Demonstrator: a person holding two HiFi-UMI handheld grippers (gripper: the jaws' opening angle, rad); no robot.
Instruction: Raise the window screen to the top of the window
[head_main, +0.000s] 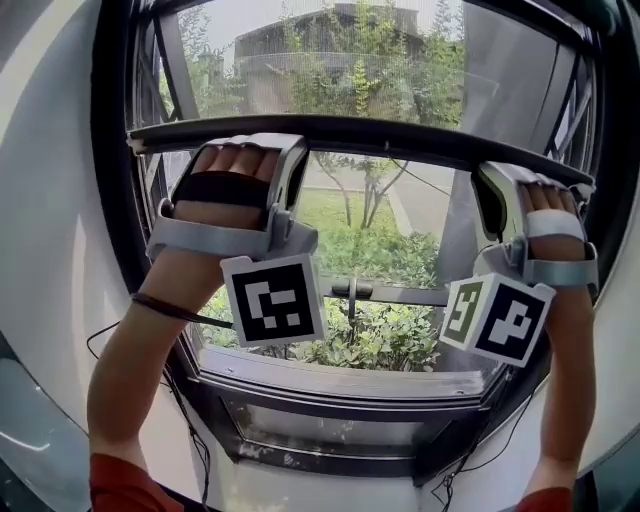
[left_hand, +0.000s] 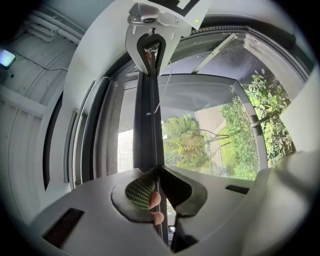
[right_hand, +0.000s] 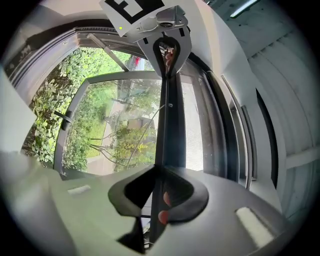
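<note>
A garden (head_main: 375, 215) of shrubs, lawn and thin trees, with a building behind it, is seen through a window set in a pale, curved wall (head_main: 60, 200). The window frame (head_main: 330, 385) is dark, smooth metal, stepped in several ledges at the sill.

The window screen is marked by its rail (head_main: 380, 134), a slim dark bar of flat section. It is held across the upper part of the opening and sits a little lower at its right end. The left gripper (head_main: 285, 150) is clenched on the rail near its left end, the right gripper (head_main: 492, 182) near its right end. In each gripper view the rail is seen pinched edge-on between the dark moulded jaws, running away towards the other gripper.

Glass and frame are shown above the rail, so the lift is judged well advanced but unfinished: the rail is yet to be brought against the head of the frame.

The gripper shells are pale grey plastic, rounded, and each carries a marker cube (head_main: 272, 300) printed in black and white. A finely ribbed grey strip (right_hand: 192, 140) beside the rail may be the mesh, though this cannot be told for certain.
</note>
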